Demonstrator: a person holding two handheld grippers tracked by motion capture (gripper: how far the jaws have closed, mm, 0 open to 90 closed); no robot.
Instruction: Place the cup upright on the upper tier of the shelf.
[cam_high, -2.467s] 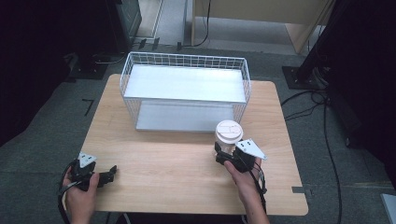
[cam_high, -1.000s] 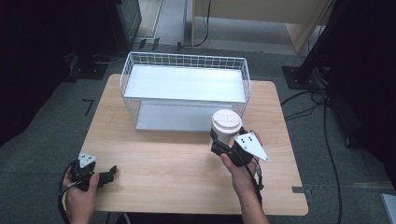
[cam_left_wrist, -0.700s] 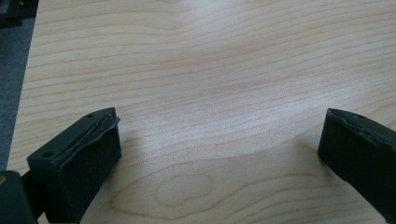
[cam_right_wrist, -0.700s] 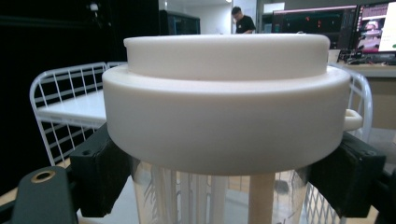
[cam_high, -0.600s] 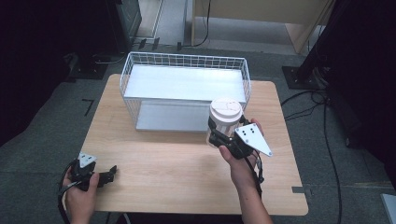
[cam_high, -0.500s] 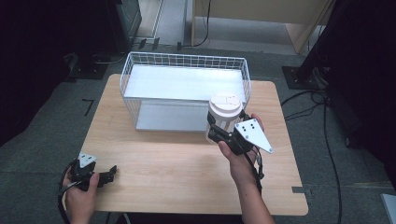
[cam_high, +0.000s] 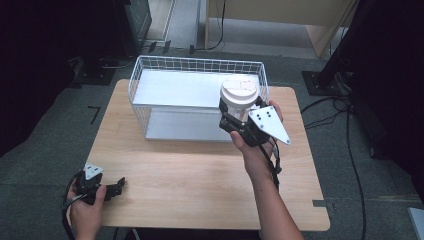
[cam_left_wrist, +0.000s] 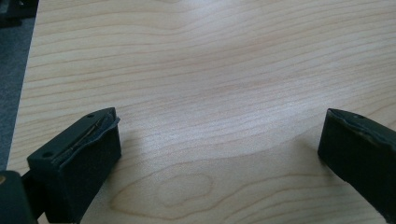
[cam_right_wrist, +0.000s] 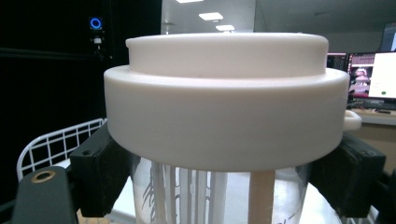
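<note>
On the pale wooden table (cam_high: 200, 175), the right gripper (cam_high: 239, 117) clenched an upright clear jar with a white lid (cam_high: 239, 95), held at the near right rim of the white wire basket (cam_high: 150, 95). The left gripper (cam_high: 116, 187) rested released, well apart.

Right gripper view. A clear cup (cam_right_wrist: 205, 196) with a thick white lid (cam_right_wrist: 226, 100) sits close to the lens, upright, between the two black jaws. Jaws press against the cup wall from either side, just under the lid's rim. The lid has a raised, narrower top step. Through the clear wall: white vertical lines, and a pale tan strip at the right. The right gripper (cam_right_wrist: 229, 182) is closed on the cup. Behind at lower left, a white wire basket (cam_right_wrist: 56, 142), its rim and mesh showing. Dark background at left with a small blue ring light (cam_right_wrist: 95, 23). Ceiling lights above; lit monitors (cam_right_wrist: 373, 74) at far right.
</note>
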